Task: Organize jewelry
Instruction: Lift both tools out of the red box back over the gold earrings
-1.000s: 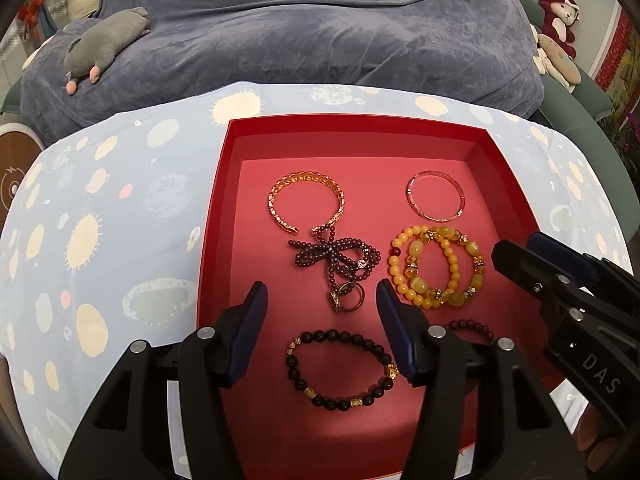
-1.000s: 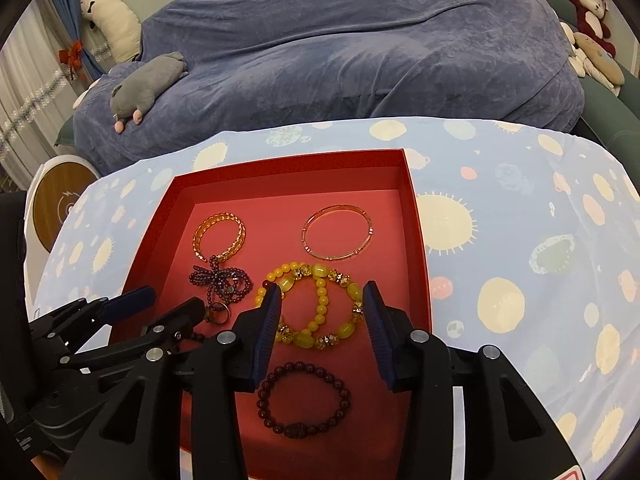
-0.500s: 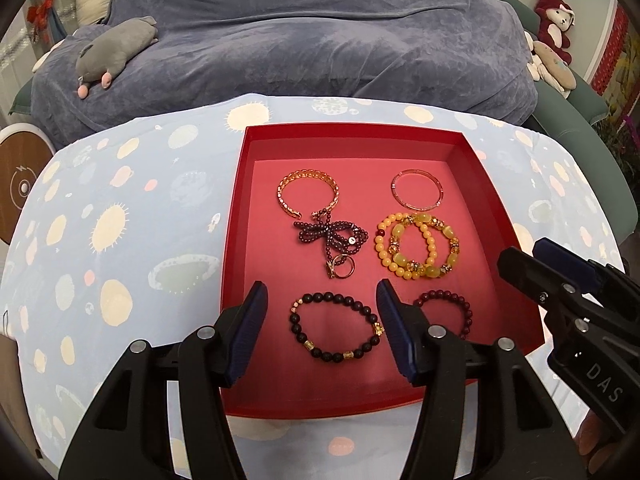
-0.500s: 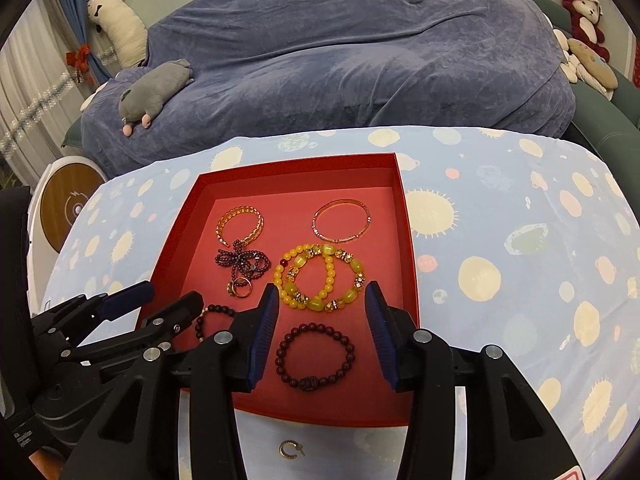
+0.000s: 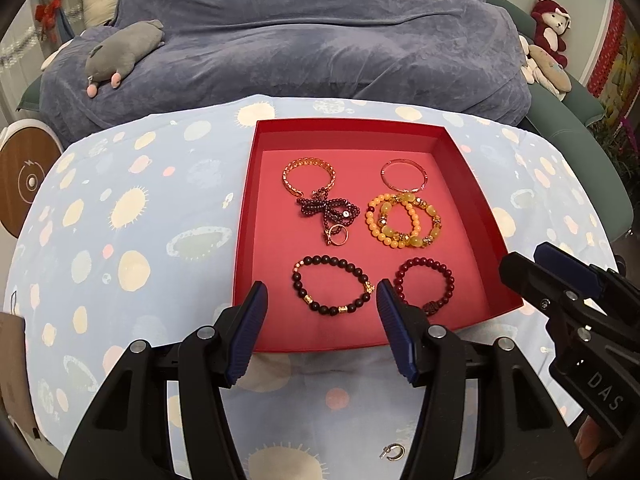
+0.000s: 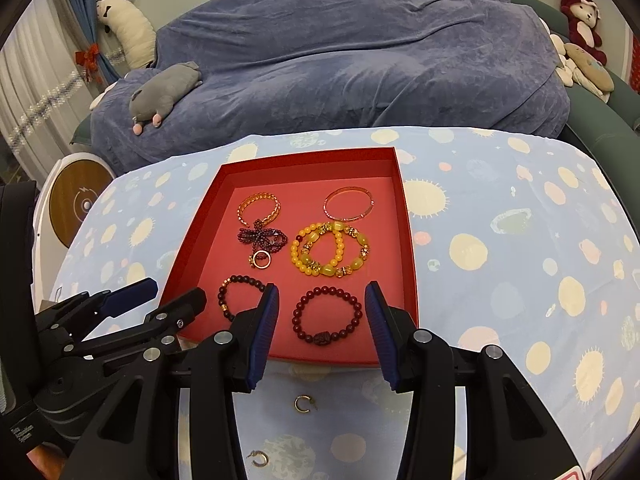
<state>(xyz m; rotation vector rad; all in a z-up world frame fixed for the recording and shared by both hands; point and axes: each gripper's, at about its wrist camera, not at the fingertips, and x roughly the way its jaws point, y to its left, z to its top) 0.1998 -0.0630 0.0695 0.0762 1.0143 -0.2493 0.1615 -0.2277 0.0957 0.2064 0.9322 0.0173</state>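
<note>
A red tray (image 5: 245, 216) (image 6: 410, 240) on the spotted cloth holds several bracelets: a black bead one (image 5: 334, 290), a dark red bead one (image 5: 426, 284) (image 6: 327, 315), yellow bead ones (image 5: 404, 220) (image 6: 330, 254), a gold chain one (image 5: 308, 176), a thin bangle (image 5: 403, 175) (image 6: 348, 204), a purple bead string with a ring (image 5: 334, 220). Two small hoop earrings (image 6: 303, 403) (image 6: 259, 459) lie on the cloth before the tray; one earring (image 5: 392, 451) shows in the left wrist view. My left gripper (image 5: 322, 308) and right gripper (image 6: 322, 306) both hover open and hold nothing, above the tray's near edge.
The table's cloth (image 5: 120, 240) is light blue with sun and planet prints. Behind it is a sofa under a blue-grey cover (image 5: 320, 40) with a grey plush toy (image 5: 124, 54) and more plush toys (image 5: 550, 28) at the right. A round white device (image 5: 24, 180) stands at the left.
Both grippers have pulled back and risen from the tray, so the whole tray and the earrings on the cloth in front of it have come into view. The jewelry has not moved.
</note>
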